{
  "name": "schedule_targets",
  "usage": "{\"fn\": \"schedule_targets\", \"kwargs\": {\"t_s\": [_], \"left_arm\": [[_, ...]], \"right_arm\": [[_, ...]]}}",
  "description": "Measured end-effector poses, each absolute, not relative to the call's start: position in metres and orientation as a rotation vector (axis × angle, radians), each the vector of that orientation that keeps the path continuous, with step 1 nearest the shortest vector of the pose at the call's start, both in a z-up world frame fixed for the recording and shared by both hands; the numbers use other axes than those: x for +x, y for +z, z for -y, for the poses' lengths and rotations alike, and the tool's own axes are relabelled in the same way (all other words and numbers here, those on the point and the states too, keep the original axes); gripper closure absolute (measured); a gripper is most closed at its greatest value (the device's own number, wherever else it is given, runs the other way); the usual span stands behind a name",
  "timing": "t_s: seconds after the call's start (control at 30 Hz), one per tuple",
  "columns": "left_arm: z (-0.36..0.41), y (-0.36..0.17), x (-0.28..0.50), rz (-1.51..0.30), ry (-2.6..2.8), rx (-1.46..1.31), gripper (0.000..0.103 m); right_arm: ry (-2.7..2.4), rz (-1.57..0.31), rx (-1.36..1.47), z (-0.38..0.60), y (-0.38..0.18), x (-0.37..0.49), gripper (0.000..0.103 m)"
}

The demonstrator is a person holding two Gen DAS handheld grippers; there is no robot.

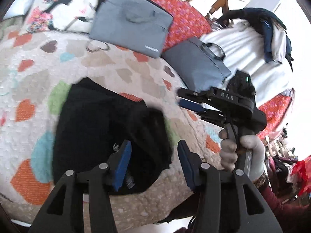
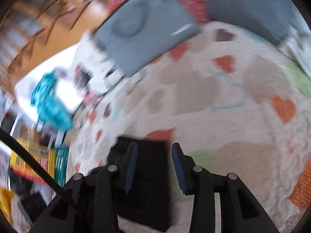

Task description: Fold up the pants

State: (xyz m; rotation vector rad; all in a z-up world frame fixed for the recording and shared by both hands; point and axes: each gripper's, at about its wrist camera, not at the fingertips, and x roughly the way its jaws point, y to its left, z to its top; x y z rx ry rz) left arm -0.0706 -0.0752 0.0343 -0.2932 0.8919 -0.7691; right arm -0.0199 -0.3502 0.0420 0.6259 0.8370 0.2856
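Over the heart-patterned bedspread (image 1: 120,71), your left gripper (image 1: 153,151) and right gripper (image 2: 154,155) hover with jaws parted, gripping nothing, above the folded black pants (image 1: 101,120).

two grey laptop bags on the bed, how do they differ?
The far laptop bag leans up on the red floral pillow; the near laptop bag lies lower on the heart-print bedspread. The far one shows a small white logo at its corner; none is visible on the near one. The far one's handle is grey fabric, the near one's looks dark. Both are grey, flat and rectangular.
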Motion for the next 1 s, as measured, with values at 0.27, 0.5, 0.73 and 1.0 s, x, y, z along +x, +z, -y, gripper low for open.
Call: {"fn": "schedule_targets", "kwargs": {"t_s": [0.27,0.5,0.73,1.0], "left_arm": [[0.107,0.039,-0.108,-0.870,-1.006,-0.164,0.054],[0.019,0.025,-0.066,-0.885,-0.705,-0.338,0.054],[-0.012,0.037,-0.036,-0.800,-0.564,-0.402,0.051],[-0.004,0.020,0.006,-0.822,-0.519,-0.410,0.051]], "right_arm": [[0.352,-0.874,0.491,0.307,0.048,-0.027,0.060],[0.297,-1.011,0.458,0.308,0.020,-0.037,0.047],[0.297,-1.123,0.675,0.300,-0.027,-0.025,0.078],[0.207,-0.934,0.495,0.309,0.036,0.002,0.096]]}}
